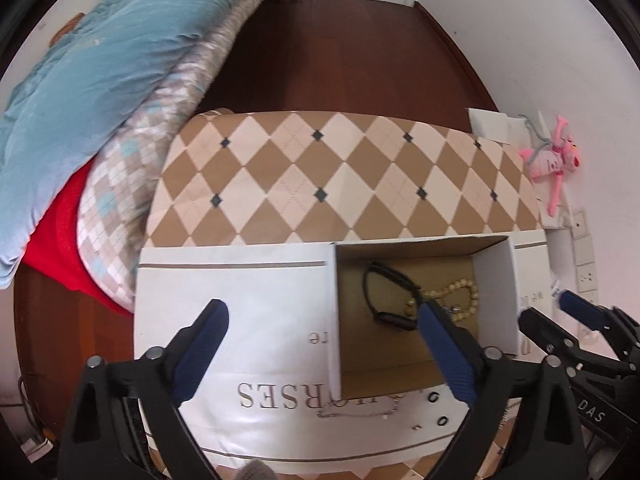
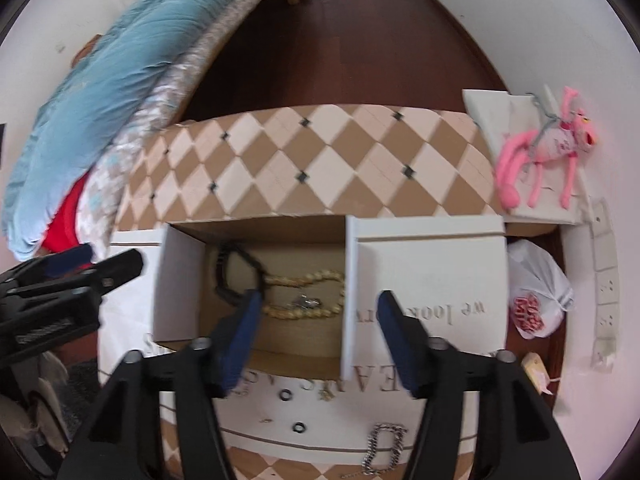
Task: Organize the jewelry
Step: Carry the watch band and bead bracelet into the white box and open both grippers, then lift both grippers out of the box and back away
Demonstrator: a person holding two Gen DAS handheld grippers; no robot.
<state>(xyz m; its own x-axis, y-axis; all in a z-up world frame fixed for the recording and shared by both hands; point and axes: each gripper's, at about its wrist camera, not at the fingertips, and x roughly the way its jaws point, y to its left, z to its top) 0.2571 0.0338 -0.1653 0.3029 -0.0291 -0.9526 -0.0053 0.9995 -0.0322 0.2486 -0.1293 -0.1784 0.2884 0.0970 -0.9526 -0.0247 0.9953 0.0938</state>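
An open cardboard box (image 1: 496, 280) (image 2: 176, 280) stands on a white printed sheet. In it lie a black watch (image 1: 384, 296) (image 2: 236, 276) and a beige bead necklace (image 1: 460, 296) (image 2: 308, 292). My left gripper (image 1: 324, 328) is open and empty, hovering over the sheet left of the box. My right gripper (image 2: 318, 312) is open and empty above the box's front right. On the sheet in front lie two black rings (image 2: 286, 395) (image 1: 433, 398), a silver chain bracelet (image 2: 384, 446) and a thin chain (image 1: 352, 411).
The sheet lies on a diamond-patterned table (image 1: 320, 176) (image 2: 320, 160). A bed with blue quilt (image 1: 100, 60) is at the left. A pink plush toy (image 2: 540, 152) lies at the right, a white plastic bag (image 2: 536, 292) below it.
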